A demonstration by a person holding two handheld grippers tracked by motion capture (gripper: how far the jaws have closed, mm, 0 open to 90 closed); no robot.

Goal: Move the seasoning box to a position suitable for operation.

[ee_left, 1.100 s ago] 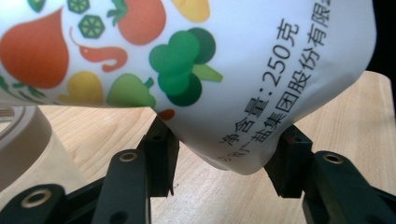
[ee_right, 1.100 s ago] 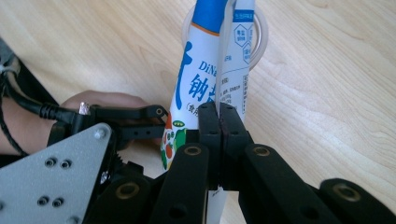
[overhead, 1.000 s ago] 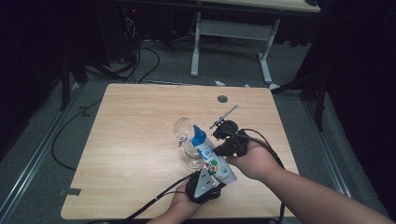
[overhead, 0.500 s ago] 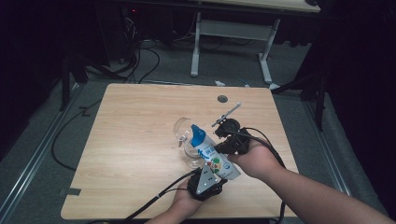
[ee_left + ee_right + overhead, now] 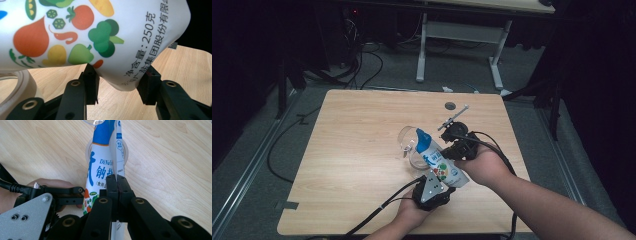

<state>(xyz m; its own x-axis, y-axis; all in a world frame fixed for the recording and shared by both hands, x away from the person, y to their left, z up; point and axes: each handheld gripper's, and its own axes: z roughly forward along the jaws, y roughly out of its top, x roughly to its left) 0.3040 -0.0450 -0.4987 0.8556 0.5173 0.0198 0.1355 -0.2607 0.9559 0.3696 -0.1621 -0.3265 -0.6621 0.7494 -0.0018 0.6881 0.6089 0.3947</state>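
Note:
A white pouch (image 5: pixel 437 162) with a blue top and printed vegetables lies tilted above the wooden table (image 5: pixel 352 130). Its top rests over a clear glass cup (image 5: pixel 408 142). My left gripper (image 5: pixel 443 179) comes from the near side. Its jaws have just been closing, and the pads press on the base of the pouch (image 5: pixel 100 37) on both sides of my left gripper (image 5: pixel 119 86). My right gripper (image 5: pixel 450 150) reaches in from the right. In the right gripper view, my right gripper (image 5: pixel 117 182) is shut on the thin side seam of the pouch (image 5: pixel 100 172).
A round grey grommet (image 5: pixel 450 105) sits in the table's far part. Behind the table stand white desk legs (image 5: pixel 422 50), and cables (image 5: pixel 362 65) lie on the floor. The left gripper's cable (image 5: pixel 377 212) trails off the near edge.
The left gripper has shifted slightly under the pouch's base. The pouch, the cup and the right hand stay about where they were.

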